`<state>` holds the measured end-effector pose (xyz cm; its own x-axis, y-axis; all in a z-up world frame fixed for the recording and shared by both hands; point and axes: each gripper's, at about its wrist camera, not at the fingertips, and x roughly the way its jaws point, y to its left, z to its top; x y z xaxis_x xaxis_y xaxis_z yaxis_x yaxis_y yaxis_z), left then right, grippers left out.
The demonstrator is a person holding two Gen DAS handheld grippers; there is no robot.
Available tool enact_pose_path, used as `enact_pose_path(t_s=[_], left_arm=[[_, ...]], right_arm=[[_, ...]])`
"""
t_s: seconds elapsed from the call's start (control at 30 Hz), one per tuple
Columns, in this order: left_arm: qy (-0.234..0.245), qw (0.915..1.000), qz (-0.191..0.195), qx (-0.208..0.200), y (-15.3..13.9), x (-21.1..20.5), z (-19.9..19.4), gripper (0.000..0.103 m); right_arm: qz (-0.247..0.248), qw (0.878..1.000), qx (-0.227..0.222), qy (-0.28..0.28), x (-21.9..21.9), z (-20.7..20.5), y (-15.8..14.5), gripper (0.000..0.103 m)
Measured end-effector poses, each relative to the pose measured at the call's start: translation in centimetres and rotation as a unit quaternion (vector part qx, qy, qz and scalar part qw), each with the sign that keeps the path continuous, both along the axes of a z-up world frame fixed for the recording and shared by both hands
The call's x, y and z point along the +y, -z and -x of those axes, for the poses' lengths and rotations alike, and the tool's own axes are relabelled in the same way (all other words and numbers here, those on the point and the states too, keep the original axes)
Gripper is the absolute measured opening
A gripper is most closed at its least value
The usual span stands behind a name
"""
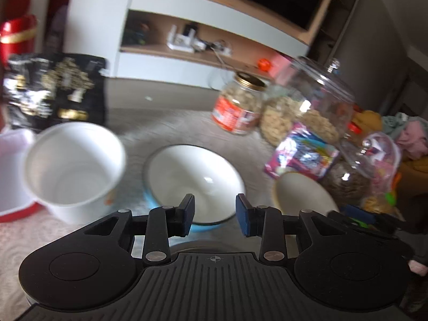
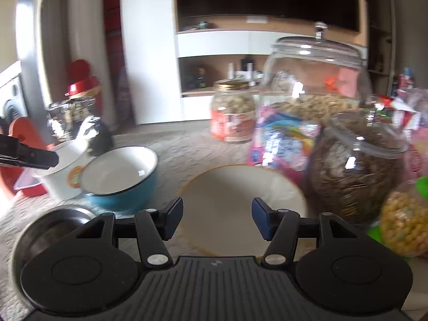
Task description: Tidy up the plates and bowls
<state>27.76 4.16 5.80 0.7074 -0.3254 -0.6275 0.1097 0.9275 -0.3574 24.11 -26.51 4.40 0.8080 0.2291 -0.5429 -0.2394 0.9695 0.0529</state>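
A blue bowl with a white inside [image 1: 192, 179] sits on the grey cloth, just ahead of my open, empty left gripper [image 1: 215, 214]; it also shows in the right wrist view [image 2: 120, 179]. A white cup-shaped bowl [image 1: 72, 168] stands to its left, and shows in the right wrist view too [image 2: 64, 176]. A cream plate with a gold rim [image 2: 240, 203] lies directly ahead of my open, empty right gripper [image 2: 217, 218]; it appears at the right in the left wrist view [image 1: 302, 195]. A steel bowl [image 2: 50, 227] sits low at the left.
Glass jars of snacks [image 2: 315, 80], a dark-filled jar [image 2: 355, 165], a red-labelled jar [image 2: 231, 112] and candy packets [image 2: 281, 144] crowd the right side. A red-rimmed dish [image 1: 13, 176] and black bags [image 1: 56, 91] stand at the left. A TV shelf unit is behind.
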Motion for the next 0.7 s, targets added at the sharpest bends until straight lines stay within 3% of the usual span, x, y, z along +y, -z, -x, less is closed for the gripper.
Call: enact_pose_path(t_s=[0.07,0.1,0.3,0.4,0.53,0.7], left_arm=[[0.038,0.9991,-0.003,0.017,0.5,-3.1,-2.8,0.037],[0.054,0.9979,-0.024,0.025,1.1,-5.2,-4.3,0.037],[0.087,0.99,-0.088,0.068,4.6,-12.2,-9.1,0.037],[0.087,0.986,-0.112,0.089,6.2,-13.5,-10.2,0.037],[0.089,0.9834,-0.116,0.108,7.7,-14.2,-10.8,0.037],[0.103,0.983,-0.104,0.111,8.1,-14.5,-10.1,0.038]], right_arm=[[0.029,0.998,0.002,0.05,-1.3,-1.2,0.5,0.057],[0.034,0.997,0.008,0.067,-1.9,-2.1,0.9,0.057],[-0.002,0.994,0.074,0.086,-5.0,-5.0,3.5,0.054],[-0.03,0.991,0.1,0.088,-5.7,-6.3,4.8,0.053],[-0.07,0.984,0.142,0.077,-6.4,-7.3,6.1,0.048],[-0.08,0.985,0.135,0.077,-6.7,-6.9,5.9,0.048]])
